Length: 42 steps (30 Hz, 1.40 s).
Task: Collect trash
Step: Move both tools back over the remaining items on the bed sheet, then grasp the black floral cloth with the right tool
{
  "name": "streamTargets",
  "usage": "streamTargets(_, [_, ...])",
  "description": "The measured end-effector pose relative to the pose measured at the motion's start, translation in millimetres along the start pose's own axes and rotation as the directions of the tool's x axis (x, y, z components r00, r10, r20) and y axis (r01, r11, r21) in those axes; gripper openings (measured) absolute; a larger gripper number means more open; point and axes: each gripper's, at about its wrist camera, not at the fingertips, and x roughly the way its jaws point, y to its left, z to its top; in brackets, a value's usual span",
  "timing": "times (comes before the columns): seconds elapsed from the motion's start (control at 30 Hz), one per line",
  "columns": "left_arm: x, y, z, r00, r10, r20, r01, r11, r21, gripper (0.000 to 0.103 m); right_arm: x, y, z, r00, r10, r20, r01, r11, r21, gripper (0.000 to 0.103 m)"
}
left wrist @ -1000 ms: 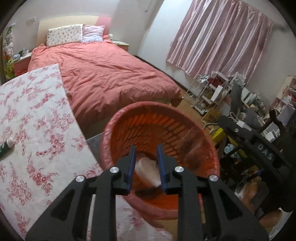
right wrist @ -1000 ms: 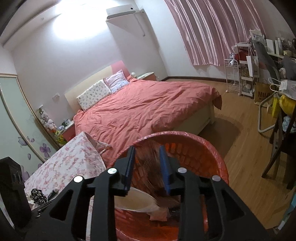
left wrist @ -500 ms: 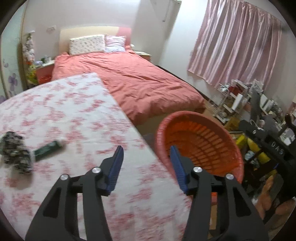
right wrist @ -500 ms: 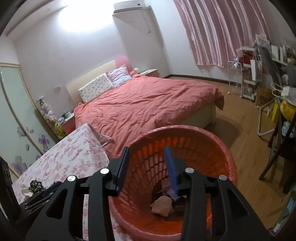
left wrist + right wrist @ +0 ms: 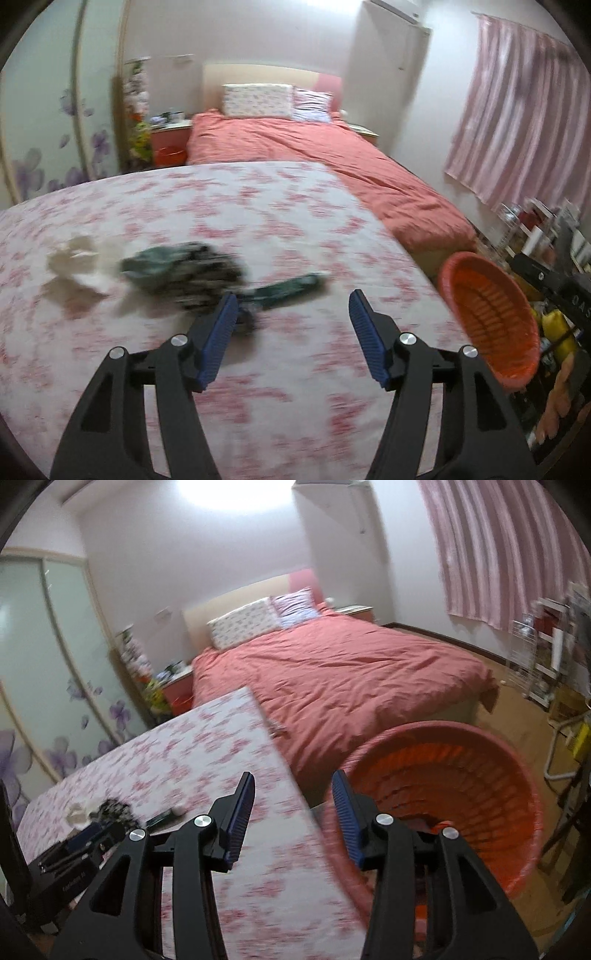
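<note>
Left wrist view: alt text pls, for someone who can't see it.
The open, empty left claw hovers over a floral-cloth table, pointing toward blurred trash: a dark crumpled wad, a green tube and white paper. An orange basket sits off the table's right edge, with a red bed behind.

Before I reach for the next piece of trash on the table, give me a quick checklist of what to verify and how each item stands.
1. Left gripper open and empty: ok, jaws spread wide with nothing between them.
2. Right gripper open and empty: ok.
3. Trash left on the floral tablecloth: ok, a green tube, a dark crumpled wrapper and a white crumpled tissue lie there.
4. Left gripper lined up on a piece: not ok, the tube lies ahead of the left fingertip, not between the jaws.
5. Orange basket at the table edge: ok.
6. Exact outlines of the pieces: cannot tell, the left wrist view is motion-blurred.
</note>
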Motion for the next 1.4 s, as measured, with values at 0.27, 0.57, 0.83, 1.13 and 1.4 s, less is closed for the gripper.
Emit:
streamTargets(0.27, [-19.0, 86.9, -9.5, 0.992, 0.128, -0.002, -0.128, 0.986, -0.108, 0.062, 29.5, 64.7, -14.1, 0.993, 0.063, -0.098, -0.073, 0.992, -0.101, 0.045])
streamTargets(0.57, [-30.4, 138.6, -15.4, 0.985, 0.175, -0.008, -0.173, 0.969, -0.179, 0.062, 55.8, 135.8, -30.6, 0.973, 0.144, -0.178, -0.174, 0.97, -0.167, 0.044])
streamTargets(0.83, [-33.6, 169.0, -15.7, 0.982, 0.189, -0.01, -0.186, 0.958, -0.217, 0.062, 85.8, 186.4, -38.5, 0.952, 0.192, -0.24, -0.243, 0.949, -0.203, 0.045])
streamTargets(1.13, [-30.0, 184.1, -20.6, 0.981, 0.19, -0.029, -0.192, 0.952, -0.24, 0.062, 116.4, 211.0, -57.8, 0.934, 0.146, -0.327, -0.239, 0.934, -0.266, 0.023])
streamTargets(1.4, [-25.5, 182.2, -21.0, 0.983, 0.178, -0.037, -0.181, 0.954, -0.238, 0.062, 100.1, 198.5, -53.5, 0.942, 0.18, -0.283, -0.251, 0.938, -0.24, 0.009])
